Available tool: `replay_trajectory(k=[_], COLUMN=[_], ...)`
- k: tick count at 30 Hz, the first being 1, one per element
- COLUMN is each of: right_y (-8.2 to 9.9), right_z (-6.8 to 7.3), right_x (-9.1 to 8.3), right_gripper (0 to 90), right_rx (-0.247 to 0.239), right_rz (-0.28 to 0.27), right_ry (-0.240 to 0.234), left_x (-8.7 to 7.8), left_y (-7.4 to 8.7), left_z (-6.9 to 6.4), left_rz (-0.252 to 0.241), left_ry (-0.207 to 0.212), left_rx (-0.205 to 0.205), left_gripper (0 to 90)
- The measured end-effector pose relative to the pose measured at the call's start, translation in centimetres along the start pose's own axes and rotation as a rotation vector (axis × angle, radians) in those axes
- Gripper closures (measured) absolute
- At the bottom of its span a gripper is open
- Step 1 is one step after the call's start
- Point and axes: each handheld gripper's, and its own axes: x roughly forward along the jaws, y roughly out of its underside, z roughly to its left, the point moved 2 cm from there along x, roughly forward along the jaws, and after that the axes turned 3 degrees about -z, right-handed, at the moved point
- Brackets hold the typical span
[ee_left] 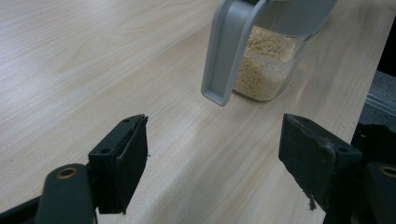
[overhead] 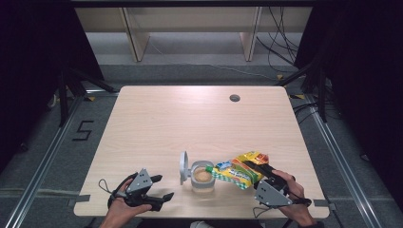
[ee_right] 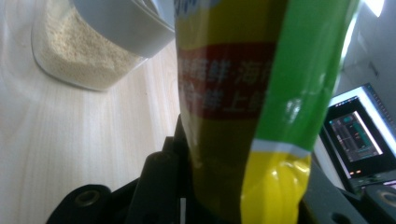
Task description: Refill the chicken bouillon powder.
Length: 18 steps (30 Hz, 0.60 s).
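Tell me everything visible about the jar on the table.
The jar is a clear container, plastic or glass by its look, holding pale tan granules partway up its wall. It has a grey collar on top and a hinged grey lid flipped open, standing at its left in the high view. It stands upright near the table's front edge. The tip of the snack bag held by the right gripper lies at its rim.

packet [overhead: 239,170] right of jar [overhead: 202,176], touching
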Motion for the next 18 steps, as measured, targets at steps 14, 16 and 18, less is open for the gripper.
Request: replay_trajectory(k=[14, 16, 18], right_y=[2.0, 2.3, 2.7], right_z=[-0.4, -0.5, -0.6], right_x=[0.9, 1.2, 1.5], right_gripper=[72.9, 73.3, 73.8], right_rx=[0.25, 0.292, 0.351], right_rz=[-0.068, -0.085, -0.103], right_ry=[-0.002, 0.002, -0.002], left_x=[0.1, 0.1, 0.2], left_y=[0.0, 0.0, 0.0], left_z=[0.0, 0.1, 0.1], left_rz=[0.006, 0.004, -0.004], left_ry=[-0.001, 0.001, -0.001], left_rx=[0.002, 0.01, 0.016], left_gripper=[23.6, 23.6, 23.6])
